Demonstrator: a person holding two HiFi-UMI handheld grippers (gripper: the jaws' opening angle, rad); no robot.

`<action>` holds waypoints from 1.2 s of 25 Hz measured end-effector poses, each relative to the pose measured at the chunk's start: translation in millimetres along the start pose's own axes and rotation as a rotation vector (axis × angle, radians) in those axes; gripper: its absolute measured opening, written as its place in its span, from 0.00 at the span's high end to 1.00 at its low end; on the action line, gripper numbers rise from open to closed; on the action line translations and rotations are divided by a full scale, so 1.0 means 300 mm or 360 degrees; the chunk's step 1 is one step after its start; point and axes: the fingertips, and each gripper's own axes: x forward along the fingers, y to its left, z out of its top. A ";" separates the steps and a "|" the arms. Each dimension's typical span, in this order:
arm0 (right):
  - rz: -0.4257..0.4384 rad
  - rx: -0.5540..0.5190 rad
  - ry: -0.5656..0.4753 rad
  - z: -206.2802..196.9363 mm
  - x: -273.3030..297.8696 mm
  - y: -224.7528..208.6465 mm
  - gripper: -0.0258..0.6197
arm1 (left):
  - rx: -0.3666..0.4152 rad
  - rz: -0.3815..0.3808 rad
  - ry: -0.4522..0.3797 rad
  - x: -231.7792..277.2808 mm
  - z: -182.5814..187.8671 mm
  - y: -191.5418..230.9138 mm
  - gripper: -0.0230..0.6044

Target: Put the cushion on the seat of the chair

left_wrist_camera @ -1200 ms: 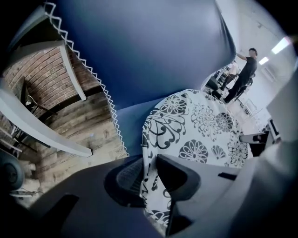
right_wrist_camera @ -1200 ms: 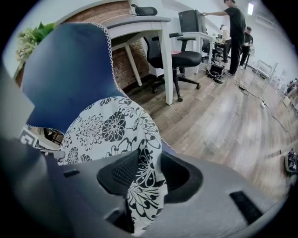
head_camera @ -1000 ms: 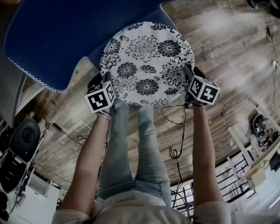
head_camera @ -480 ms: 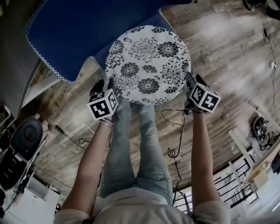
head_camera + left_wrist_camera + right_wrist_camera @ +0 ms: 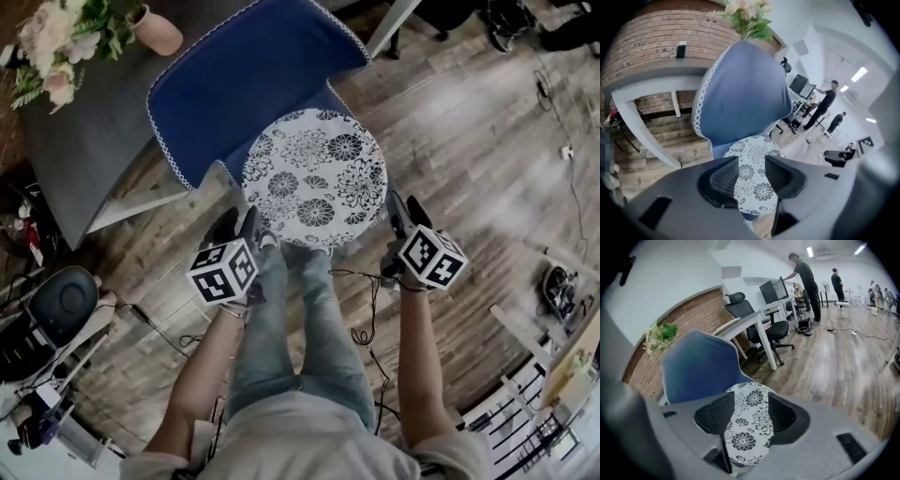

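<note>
A: Cushion point(image 5: 314, 178); where is it?
B: Flat on the chair point(image 5: 246, 84) seat, centre of the head view; blue backrest above it.
A: And the left tool point(image 5: 239, 225)?
B: At the cushion's lower-left edge; jaws apart, gripping nothing; the cushion shows through the gap.
A: The right tool point(image 5: 405, 211)?
B: Lower-right edge; jaws likewise apart, empty.
A: Anything else?
B: Flowers point(image 5: 56, 42) on the worktop point(image 5: 84, 159), upper left.

1. We see the cushion point(image 5: 314, 178) white, printed with black flowers.
2. The chair point(image 5: 234, 84) is deep blue with white scalloped trim.
3. The floor point(image 5: 469, 141) shows brown wood planks.
4. The left gripper point(image 5: 239, 223) and right gripper point(image 5: 403, 211) carry black-and-white square markers.
</note>
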 end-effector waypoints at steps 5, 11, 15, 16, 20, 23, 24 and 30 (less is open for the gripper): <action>0.0091 -0.0027 -0.0129 0.112 -0.216 0.142 0.67 | 0.0072 -0.0147 -0.0156 -0.211 0.145 -0.155 0.70; 0.0214 -0.0126 -0.0298 0.251 -0.421 0.327 0.69 | 0.0263 -0.0170 -0.0390 -0.422 0.316 -0.274 0.90; 0.0244 -0.0173 -0.0444 0.366 -0.522 0.414 0.76 | 0.0414 -0.0199 -0.0575 -0.540 0.444 -0.333 0.91; 0.0245 -0.0191 -0.0479 0.395 -0.541 0.432 0.78 | 0.0430 -0.0214 -0.0619 -0.566 0.478 -0.344 0.91; 0.0244 -0.0260 -0.0588 0.481 -0.615 0.489 0.85 | 0.0443 -0.0256 -0.0765 -0.666 0.580 -0.374 0.92; 0.0244 -0.0309 -0.0668 0.537 -0.662 0.518 0.87 | 0.0456 -0.0266 -0.0848 -0.716 0.637 -0.381 0.93; 0.0243 -0.0323 -0.0696 0.555 -0.675 0.527 0.87 | 0.0463 -0.0271 -0.0866 -0.727 0.656 -0.382 0.93; 0.0213 -0.0361 -0.0862 0.674 -0.759 0.557 0.94 | 0.0521 -0.0304 -0.0998 -0.800 0.800 -0.409 0.94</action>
